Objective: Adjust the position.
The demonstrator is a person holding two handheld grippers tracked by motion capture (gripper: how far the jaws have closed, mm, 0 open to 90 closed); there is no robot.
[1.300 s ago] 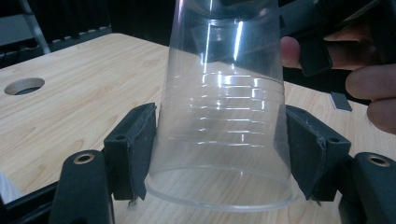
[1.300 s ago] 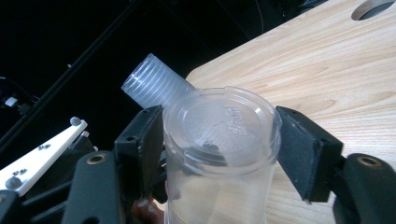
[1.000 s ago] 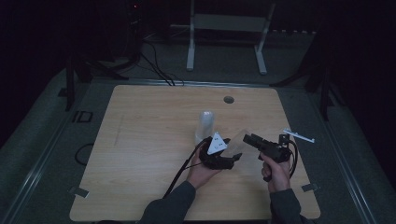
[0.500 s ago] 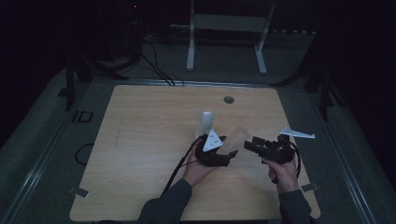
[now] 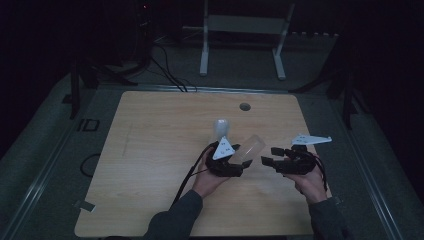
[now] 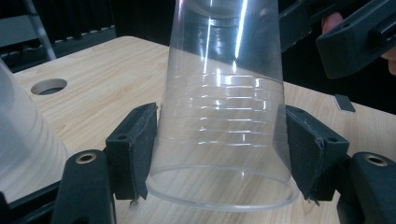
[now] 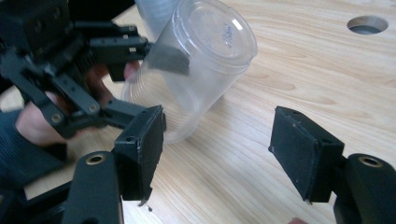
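A clear plastic cup (image 5: 249,147) lies tilted above the table, its base toward the right. My left gripper (image 5: 239,162) is shut on it near the open rim. In the left gripper view both pads press the cup (image 6: 219,130) at its ribbed band, with the left gripper (image 6: 217,161) on either side. My right gripper (image 5: 270,156) stands open just right of the cup's base, not touching it. In the right gripper view the right gripper (image 7: 215,154) has nothing between its pads, and the cup (image 7: 196,70) hangs beyond in the left gripper (image 7: 144,86).
An upside-down translucent cup (image 5: 220,129) stands on the wooden table (image 5: 150,150) just behind the left hand, also at the left edge (image 6: 23,149) of the left gripper view. A round cable hole (image 5: 244,106) lies further back. A metal stand is beyond the table.
The right gripper has rolled in the hand, so its grey plate now lies flat toward the far right, and its jaws have edged closer to the cup. The left gripper keeps its hold.
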